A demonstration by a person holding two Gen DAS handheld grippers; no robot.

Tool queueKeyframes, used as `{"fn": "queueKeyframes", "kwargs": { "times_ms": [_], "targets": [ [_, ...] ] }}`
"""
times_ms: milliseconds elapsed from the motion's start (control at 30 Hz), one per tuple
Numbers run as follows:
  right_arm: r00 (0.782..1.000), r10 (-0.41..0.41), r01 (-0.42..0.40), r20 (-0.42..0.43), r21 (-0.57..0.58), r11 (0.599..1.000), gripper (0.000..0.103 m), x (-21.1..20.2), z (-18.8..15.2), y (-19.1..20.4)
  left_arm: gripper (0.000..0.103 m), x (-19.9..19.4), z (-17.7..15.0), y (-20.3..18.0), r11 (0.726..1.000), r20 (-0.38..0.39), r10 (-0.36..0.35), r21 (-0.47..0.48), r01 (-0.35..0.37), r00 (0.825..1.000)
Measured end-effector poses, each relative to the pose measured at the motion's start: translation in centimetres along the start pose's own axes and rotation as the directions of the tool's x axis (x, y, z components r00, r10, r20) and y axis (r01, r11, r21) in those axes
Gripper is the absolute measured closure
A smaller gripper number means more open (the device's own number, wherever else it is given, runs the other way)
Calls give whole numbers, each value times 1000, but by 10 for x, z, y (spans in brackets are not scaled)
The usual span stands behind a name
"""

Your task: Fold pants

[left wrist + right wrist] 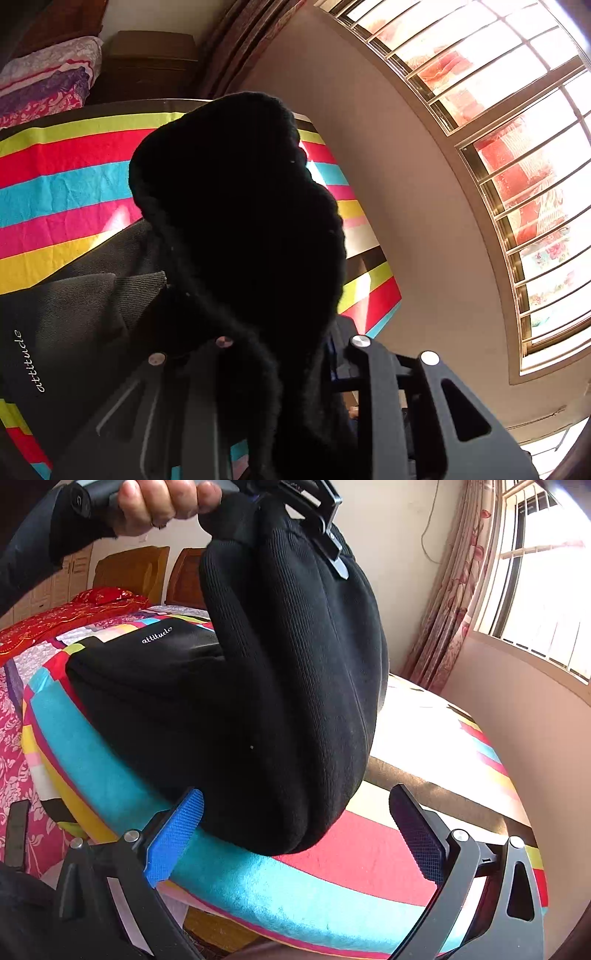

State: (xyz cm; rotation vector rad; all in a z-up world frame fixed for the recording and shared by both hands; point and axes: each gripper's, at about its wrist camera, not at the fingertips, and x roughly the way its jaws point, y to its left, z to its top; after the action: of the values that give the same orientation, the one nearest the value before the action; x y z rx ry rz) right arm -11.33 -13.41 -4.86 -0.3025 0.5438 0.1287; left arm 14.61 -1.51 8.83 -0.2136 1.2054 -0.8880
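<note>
The right gripper (295, 834) is hanging low in front of the pants (280, 686) with its fingers (173, 834) spread wide and holding nothing; the rounded lower fold of the cloth is sagging between them, and whether it is brushing the blue pad is hard to say from this angle. The left gripper (328, 528) is showing at the top of the right wrist view, carried by the person's hand (159, 502), with its fingers pinched on the upper bunch of the black pants and lifting that end into the air. The other end of the pants, with a small white word printed on it, is lying flat on the bed (314, 878), which is covered by a cloth in bright stripes of blue, red, yellow and pink. In the left wrist view the bunched black cloth (236, 221) is filling the middle of the picture and hiding the fingertips, so only the dark metal arms of the left gripper (258, 369) are showing at the bottom. Behind the bed, a barred window (517, 147) is letting in strong light, and a flowered curtain (454, 590) is hanging beside it. A red embroidered quilt (74, 609) is lying at the far end.
</note>
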Motion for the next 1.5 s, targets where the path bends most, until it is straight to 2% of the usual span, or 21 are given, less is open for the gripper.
{"fn": "queueKeyframes", "kwargs": {
  "times_ms": [133, 267, 400, 467, 567, 700, 767, 833, 867, 900, 933, 1000, 1033, 1067, 1133, 1167, 1233, 1333, 1367, 1433, 1500],
  "targets": [
    [999, 21, -18, -27, 94, 995, 6, 18, 18, -5, 78, -58, -22, 37, 998, 88, 13, -63, -7, 996],
    [999, -3, 3, -39, 10, 1000, 6, 34, 26, 18, 78, -111, -68, 126, 976, 143, 47, -218, -15, 989],
    [998, 7, -8, -58, -16, 1000, 6, 48, 27, 30, 78, -92, -122, 223, 915, 65, 67, -402, -35, 996],
    [998, 14, -15, -69, -17, 1000, 6, 52, 26, 32, 76, -78, -143, 250, 894, 79, 18, -447, 19, 997],
    [997, 20, -22, -74, -15, 1000, 6, 53, 26, 31, 76, -83, -153, 262, 889, 171, -40, -443, 113, 985],
    [996, 25, -27, -88, -18, 999, 6, 55, 29, 31, 76, -90, -157, 248, 913, 178, 16, -403, 58, 984],
    [995, 24, -26, -96, -18, 1000, 6, 56, 31, 31, 71, -94, -156, 246, 928, 162, 87, -372, -21, 983],
    [994, 32, -33, -102, -14, 999, 6, 55, 30, 31, 60, -103, -158, 229, 926, 162, 224, -342, -158, 961],
    [993, 45, -46, -112, -11, 999, 6, 55, 30, 30, 45, -111, -163, 220, 916, 179, 297, -330, -227, 938],
    [990, 67, -69, -121, -6, 998, 6, 53, 31, 28, 32, -120, -171, 202, 890, 201, 394, -328, -317, 897],
    [987, 107, -108, -123, -1, 994, 6, 48, 32, 25, 13, -133, -177, 187, 830, 228, 531, -336, -446, 816],
    [963, 243, -245, -115, 0, 970, 6, 35, 33, 17, 5, -148, -184, 155, 589, 265, 808, -359, -724, 526],
    [944, 315, -317, -96, 2, 949, 6, 25, 34, 12, 4, -150, -189, 139, 511, 295, 855, -346, -786, 426],
    [922, 381, -381, -65, 15, 925, 6, 16, 35, 4, 2, -146, -191, 123, 506, 333, 851, -307, -806, 407],
    [878, 479, -478, 5, 72, 875, 6, 5, 44, -17, 2, -127, -186, 99, 558, 372, 804, -201, -805, 464],
    [870, 493, -493, 29, 101, 864, 6, 7, 53, -28, 2, -111, -183, 86, 576, 386, 782, -148, -804, 489],
    [891, 451, -454, 56, 154, 878, 6, 21, 76, -47, 2, -72, -166, 65, 607, 394, 740, -42, -794, 545],
    [899, 435, -434, 56, 259, 863, 6, 71, 112, -77, 2, -20, -155, 66, 627, 354, 718, 47, -778, 600],
    [897, 441, -429, 35, 319, 845, 6, 92, 121, -85, 2, -8, -155, 67, 621, 332, 725, 67, -781, 604],
    [856, 517, -469, 4, 426, 774, 9, 135, 136, -97, 2, 11, -159, 75, 568, 291, 771, 88, -818, 566],
    [810, 586, -512, -11, 474, 716, 11, 167, 148, -97, 2, 8, -163, 89, 631, 267, 741, 40, -775, 617]
  ]
}}
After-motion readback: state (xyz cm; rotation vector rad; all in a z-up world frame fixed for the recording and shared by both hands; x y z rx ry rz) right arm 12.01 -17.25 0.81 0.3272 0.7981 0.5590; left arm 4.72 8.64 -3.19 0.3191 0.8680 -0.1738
